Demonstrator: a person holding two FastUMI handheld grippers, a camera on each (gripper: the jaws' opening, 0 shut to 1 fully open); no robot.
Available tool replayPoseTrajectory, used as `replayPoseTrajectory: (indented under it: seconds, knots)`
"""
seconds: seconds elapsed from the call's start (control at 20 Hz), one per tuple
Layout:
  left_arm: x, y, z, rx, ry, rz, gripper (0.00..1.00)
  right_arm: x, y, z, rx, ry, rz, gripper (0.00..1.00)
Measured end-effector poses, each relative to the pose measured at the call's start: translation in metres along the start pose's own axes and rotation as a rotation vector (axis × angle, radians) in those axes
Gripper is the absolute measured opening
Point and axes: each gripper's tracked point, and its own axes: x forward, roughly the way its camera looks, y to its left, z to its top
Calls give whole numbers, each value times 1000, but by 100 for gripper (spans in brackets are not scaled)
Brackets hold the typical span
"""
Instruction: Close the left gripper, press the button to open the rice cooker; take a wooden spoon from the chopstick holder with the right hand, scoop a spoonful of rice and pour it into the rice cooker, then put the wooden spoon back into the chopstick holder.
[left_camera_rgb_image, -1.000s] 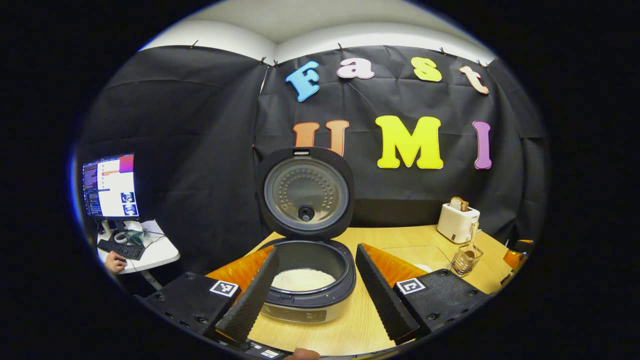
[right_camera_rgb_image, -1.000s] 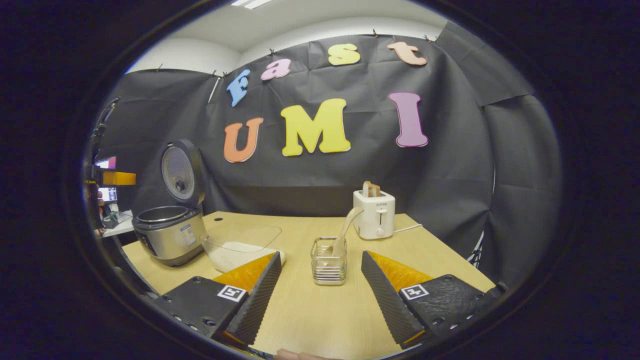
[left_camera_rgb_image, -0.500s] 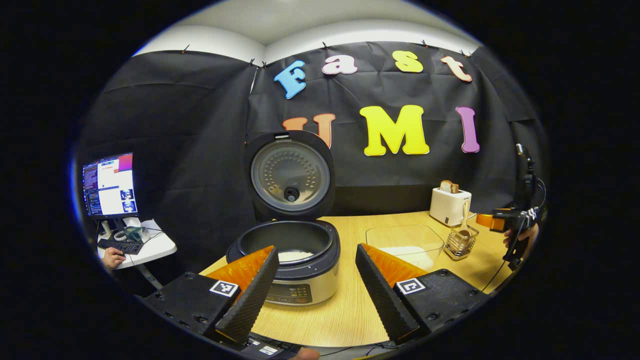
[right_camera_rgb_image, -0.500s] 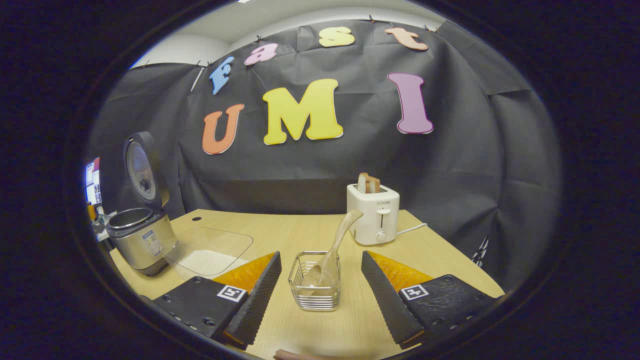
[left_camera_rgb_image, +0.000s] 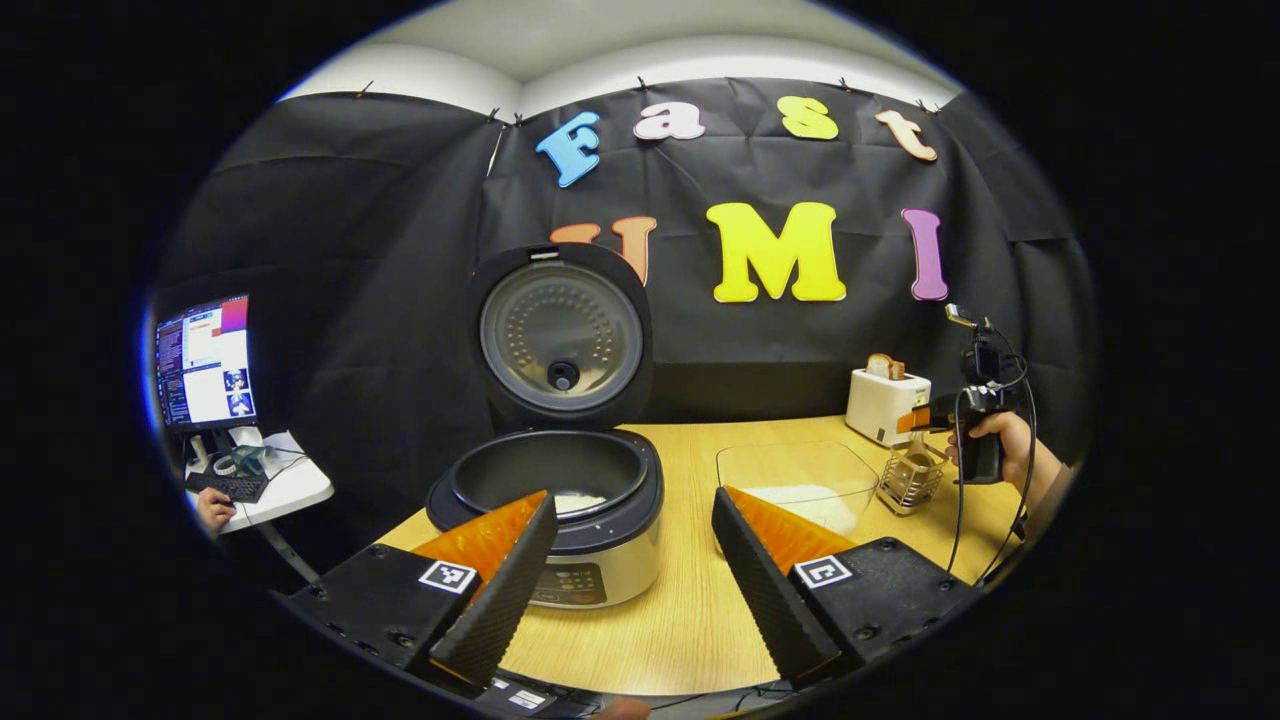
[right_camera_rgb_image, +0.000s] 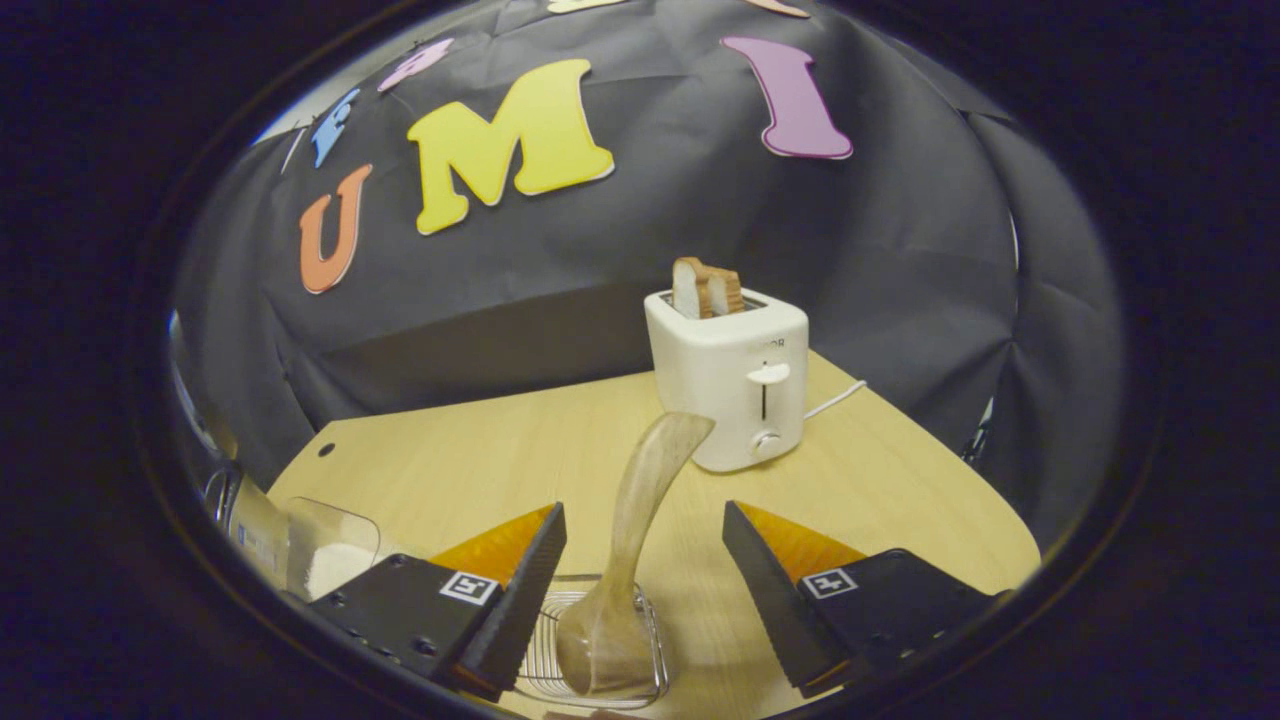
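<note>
- The rice cooker (left_camera_rgb_image: 560, 500) sits at lower centre-left of the left gripper view, lid upright; it has shrunk against the earlier frames, so the left gripper (left_camera_rgb_image: 625, 580) has backed off. Its jaws are spread, holding nothing. The lid-opening step looks complete.
- The clear rice container (left_camera_rgb_image: 800, 480) sits right of centre in that view.
- In the right gripper view, the wooden spoon (right_camera_rgb_image: 640, 500) now rises between the spread jaws of the right gripper (right_camera_rgb_image: 645, 590), untouched, bowl down in the chopstick holder (right_camera_rgb_image: 545, 650) at bottom centre. The gripper has closed in; grasping the handle appears next.
- The toaster (right_camera_rgb_image: 730, 380) stands behind, upper centre-right.
</note>
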Motion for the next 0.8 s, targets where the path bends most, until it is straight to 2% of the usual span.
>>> replayPoseTrajectory:
  seconds: [0.05,0.1,0.15,0.2,0.35,0.4,0.45,0.55,0.65,0.8]
  knots:
    - [2,2,-3,-2,10,4,99,4,4,2,-9,8,14,88]
    - [2,1,-5,0,18,4,95,9,3,0,-18,17,5,83]
    - [3,1,-6,3,22,4,100,12,0,-3,-17,29,-7,76]
    - [4,1,-6,5,25,4,99,14,0,-5,-22,40,-11,69]
    - [4,-2,-8,11,28,-3,99,9,4,-4,-27,40,8,19]
    - [4,-2,-8,15,29,-6,99,1,6,-2,-1,25,27,18]
    - [4,-3,-7,19,28,-5,99,-4,10,0,18,20,35,13]
    - [2,-1,-6,18,28,-1,100,-22,10,3,-10,3,9,5]
    - [-2,-1,-3,17,20,1,99,-35,18,0,-95,1,-11,5]
    - [-10,1,7,20,-6,1,99,-60,27,20,-150,-75,-41,5]
